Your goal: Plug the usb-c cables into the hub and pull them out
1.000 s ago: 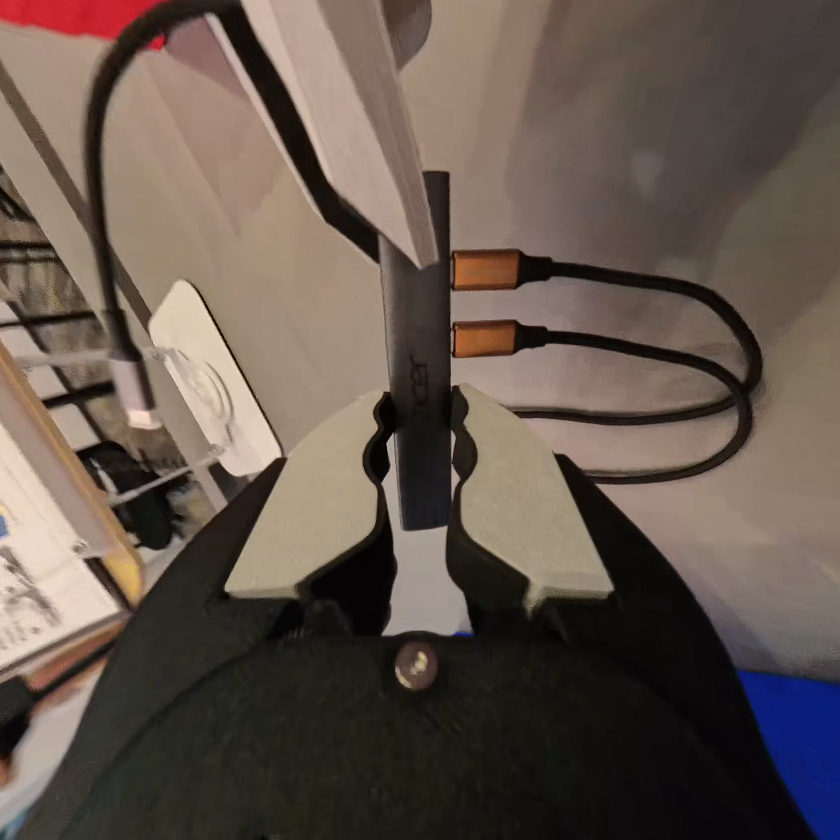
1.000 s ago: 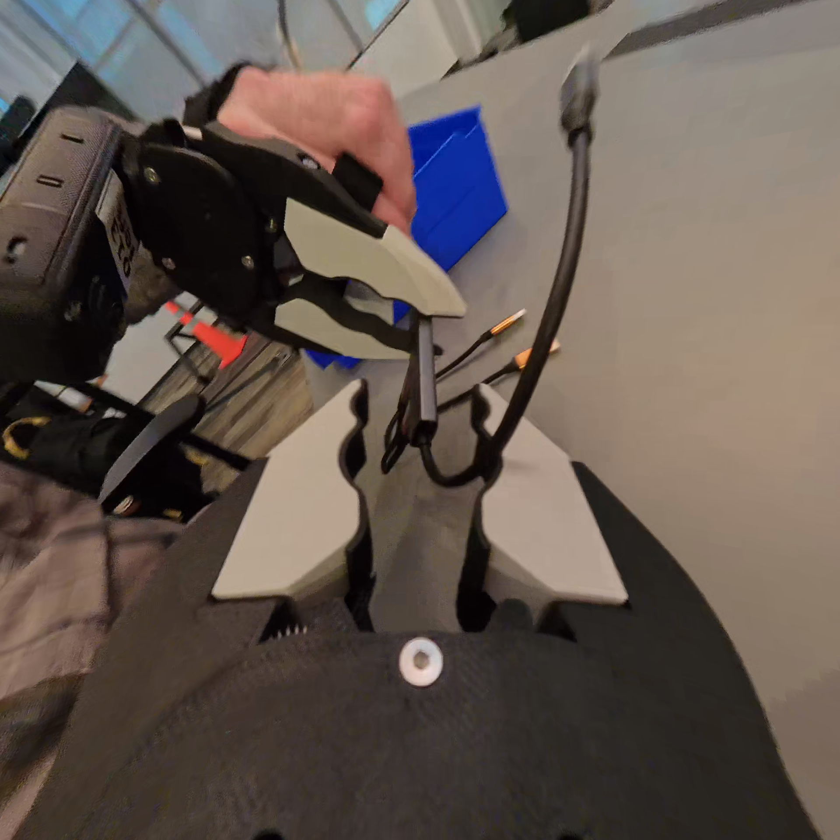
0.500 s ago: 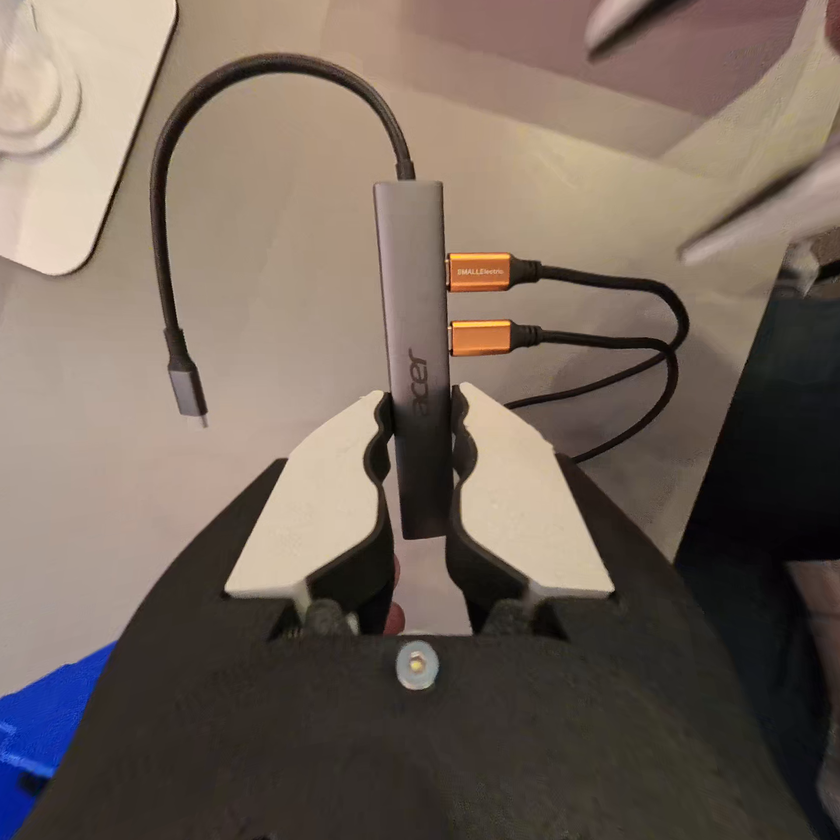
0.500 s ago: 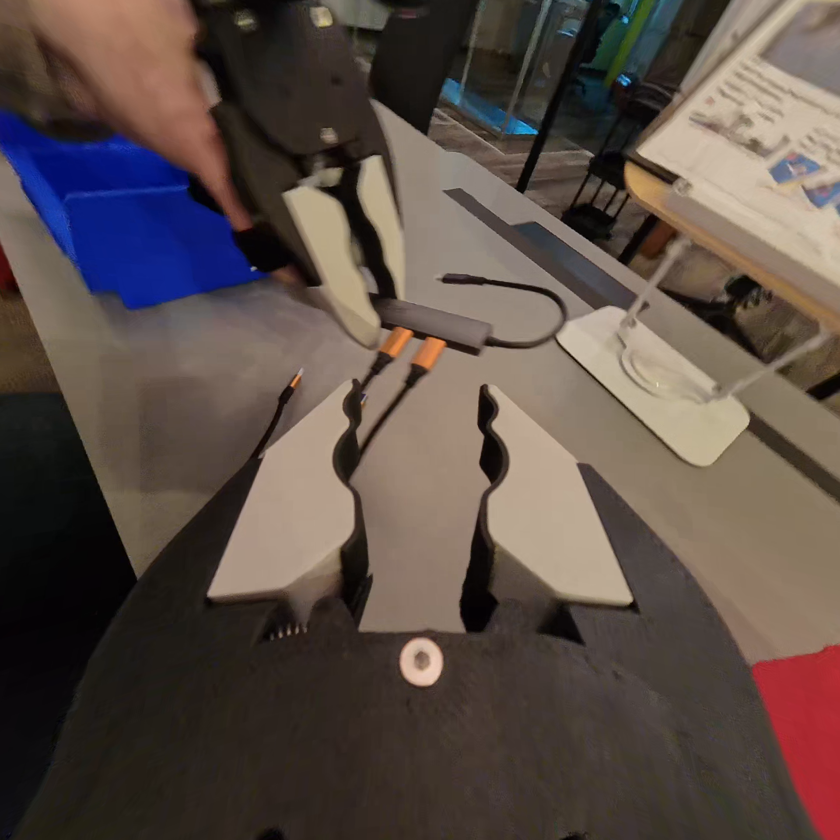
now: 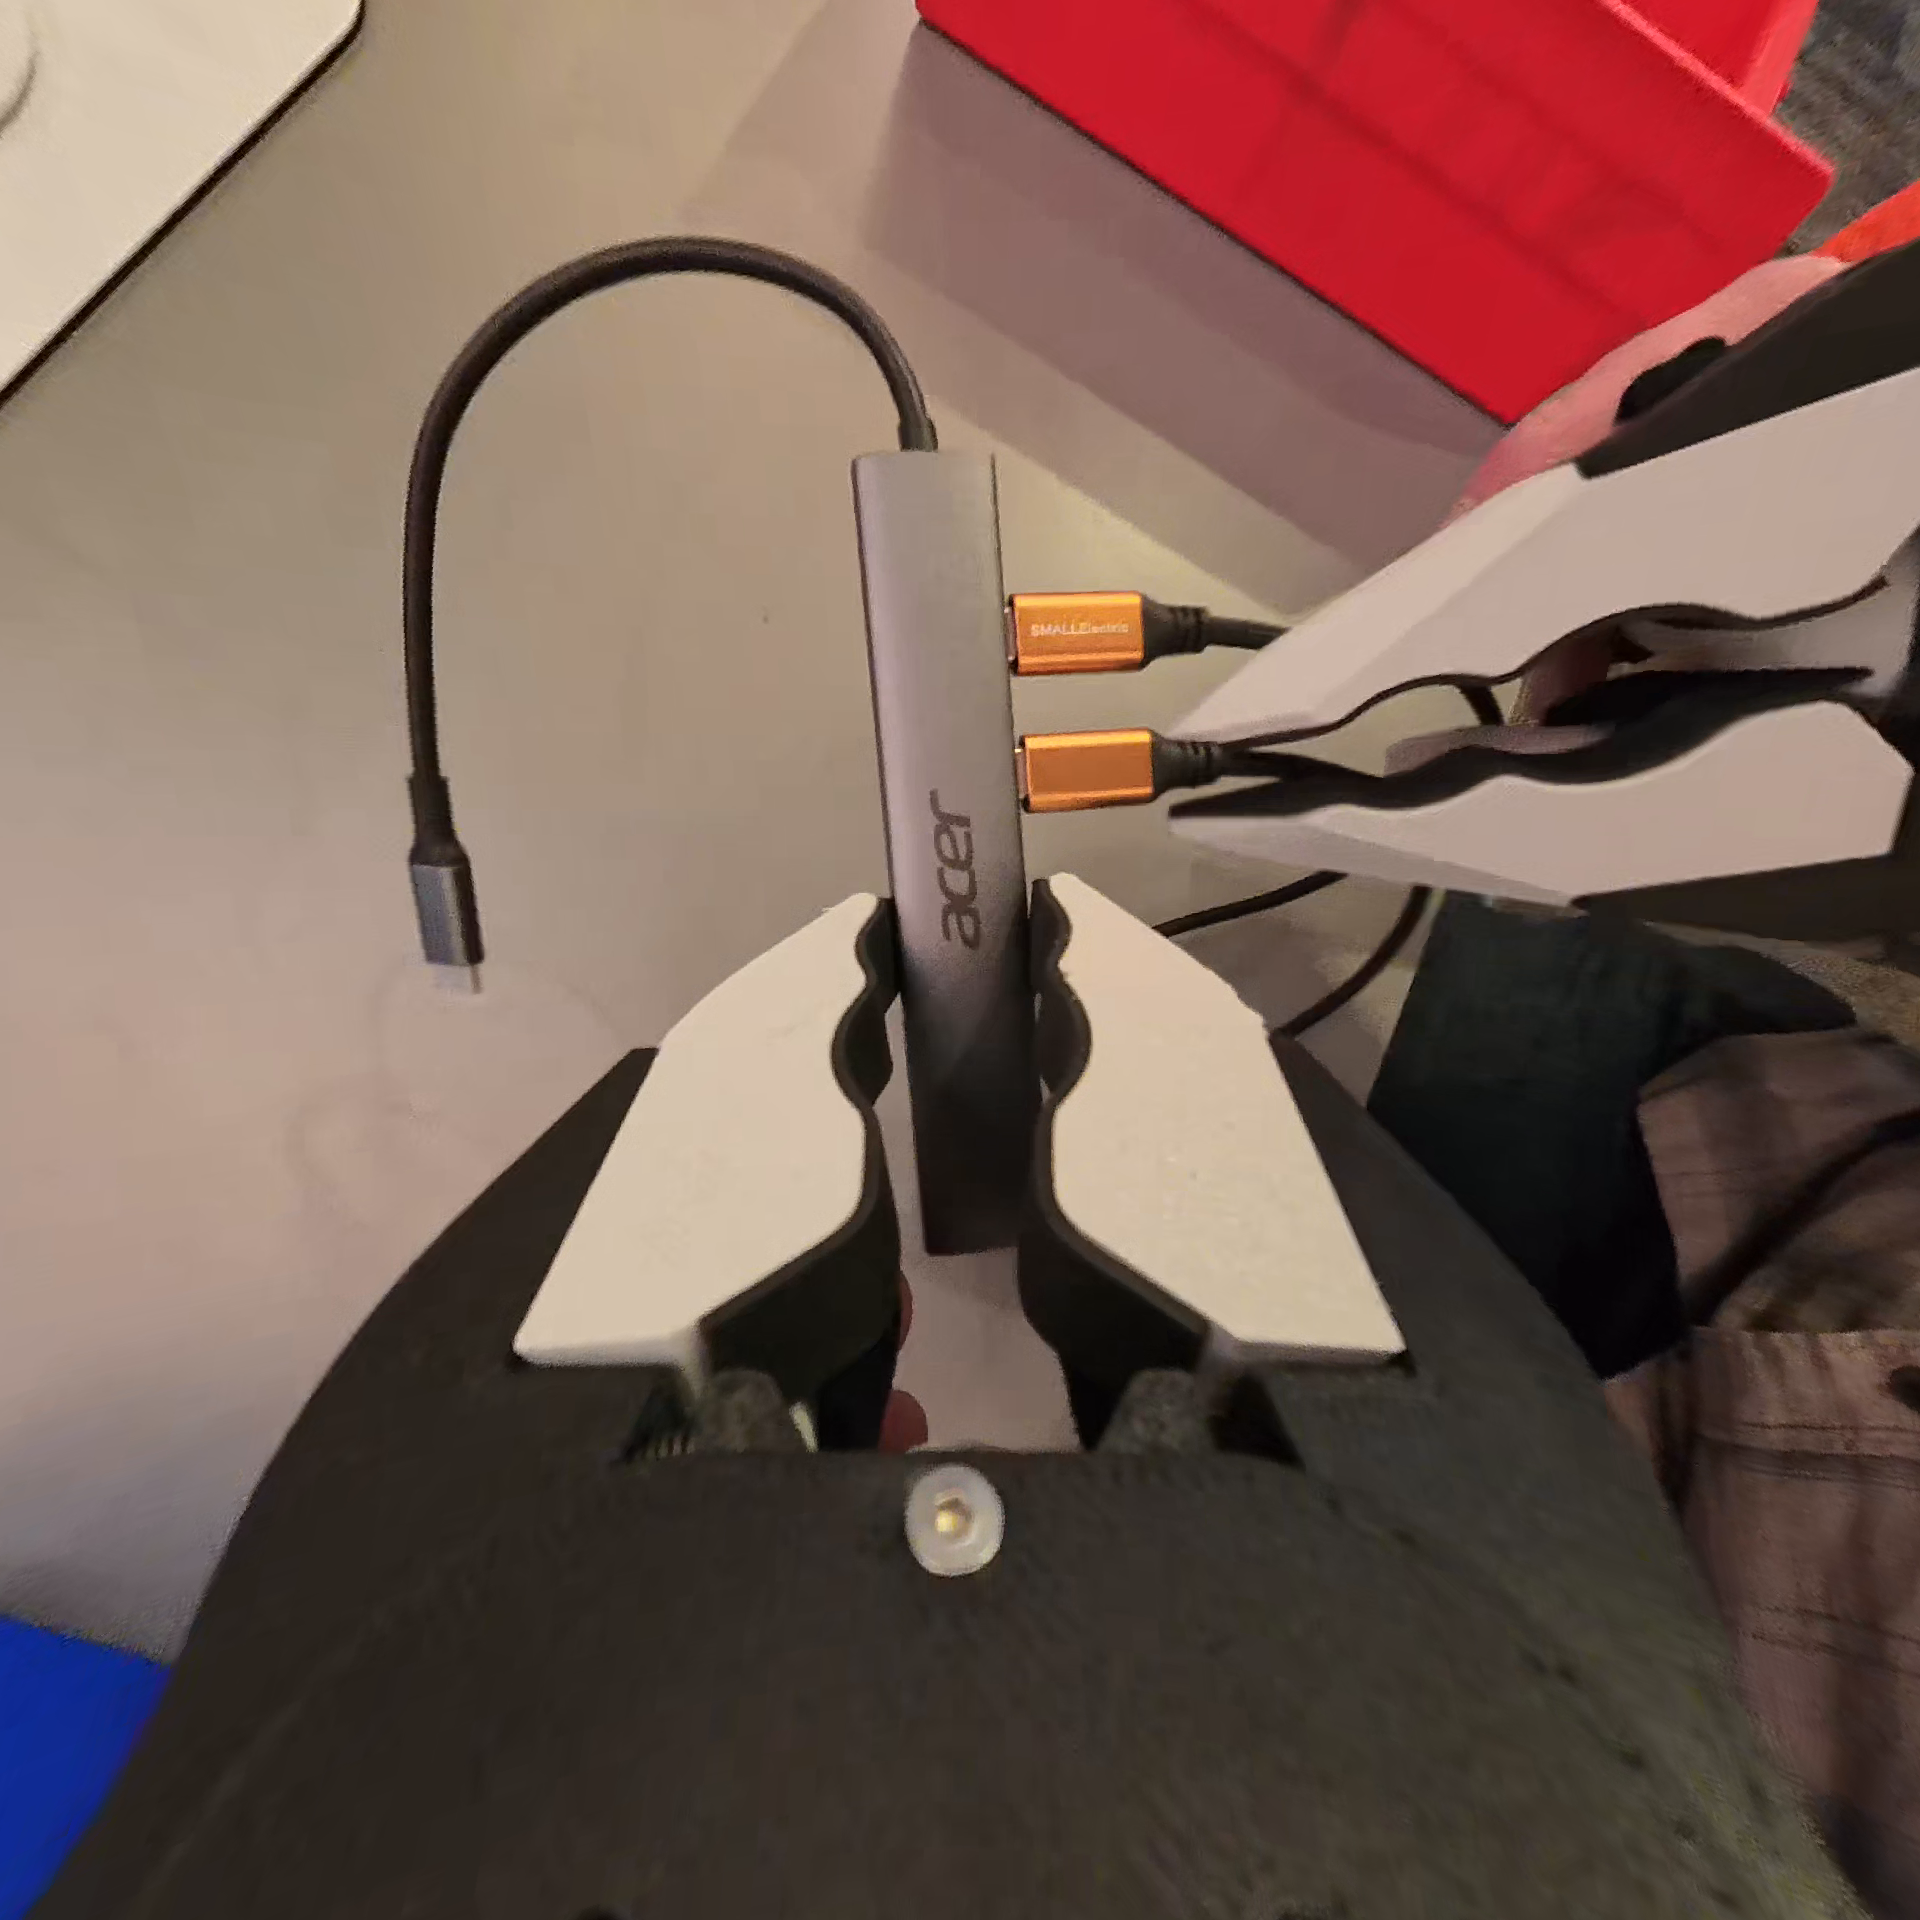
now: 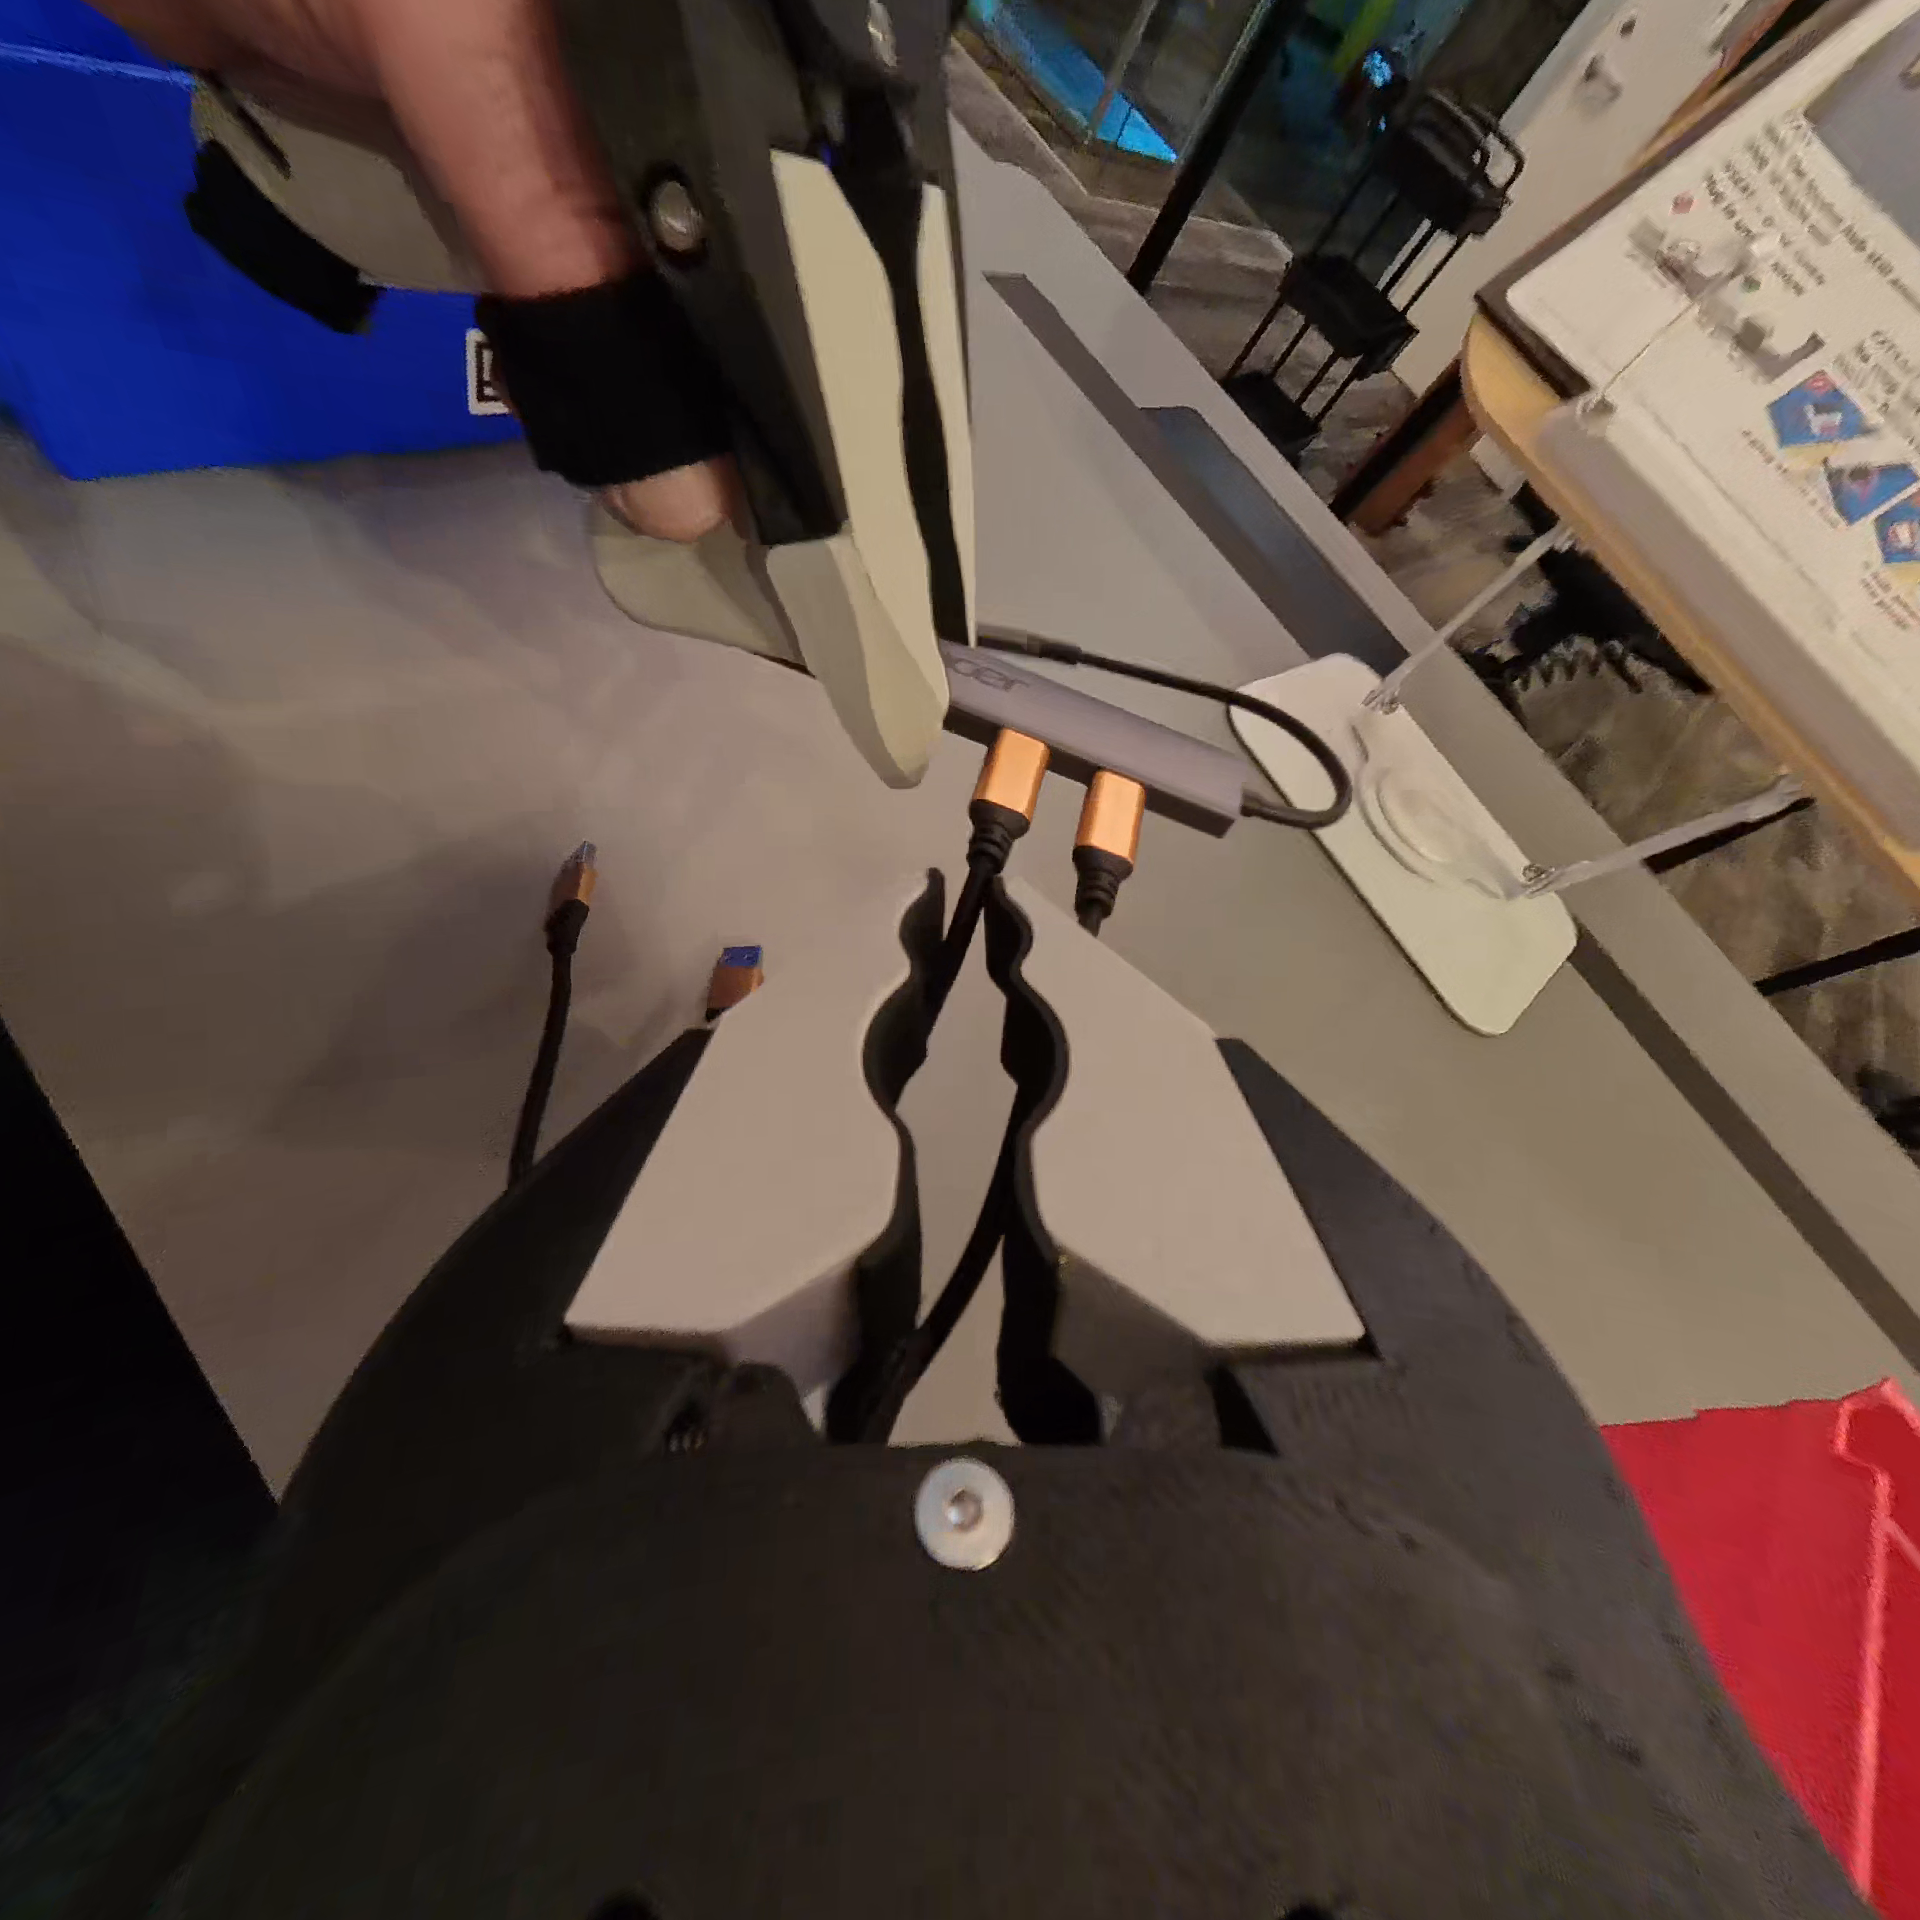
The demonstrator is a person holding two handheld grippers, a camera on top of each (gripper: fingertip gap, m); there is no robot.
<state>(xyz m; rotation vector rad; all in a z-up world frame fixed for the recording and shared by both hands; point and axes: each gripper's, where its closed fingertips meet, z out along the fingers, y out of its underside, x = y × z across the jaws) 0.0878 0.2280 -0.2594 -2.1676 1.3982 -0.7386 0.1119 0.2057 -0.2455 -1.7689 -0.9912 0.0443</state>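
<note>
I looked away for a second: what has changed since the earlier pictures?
The right claw came in and closed on the black cable behind one orange plug. The left claw still grips the hub, and both orange plugs remain plugged in.

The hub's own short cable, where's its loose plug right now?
In the left wrist view the loose plug hangs left of the hub, which the left gripper holds above the grey table; nothing is plugged into it.

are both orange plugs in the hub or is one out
Both in: each orange plug sits flush against the hub side.
</note>
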